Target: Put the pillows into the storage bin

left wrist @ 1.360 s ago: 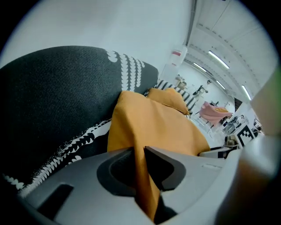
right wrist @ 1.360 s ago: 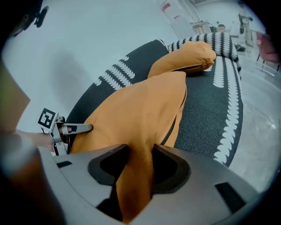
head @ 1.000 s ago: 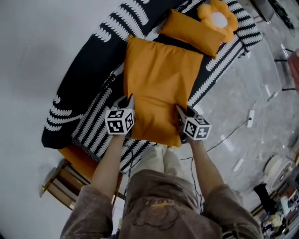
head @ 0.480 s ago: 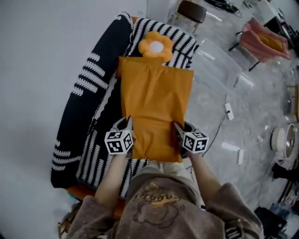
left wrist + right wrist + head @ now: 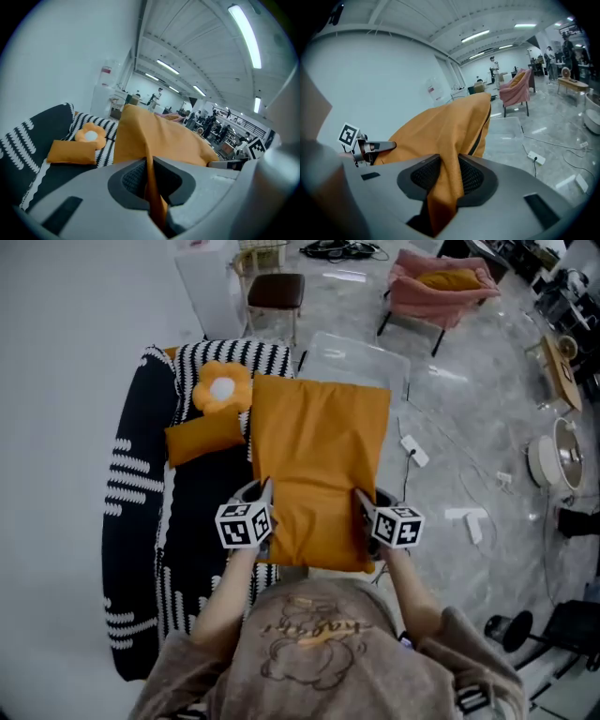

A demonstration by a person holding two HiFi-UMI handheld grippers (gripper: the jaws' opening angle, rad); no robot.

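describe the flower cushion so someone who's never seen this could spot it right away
Find the black-and-white patterned sofa on the left of the head view. At its far end, just beyond a small orange pillow, sits the flower cushion. Unlike that one and the large orange pillow, both plain rectangles, it has rounded orange petals around a white centre.
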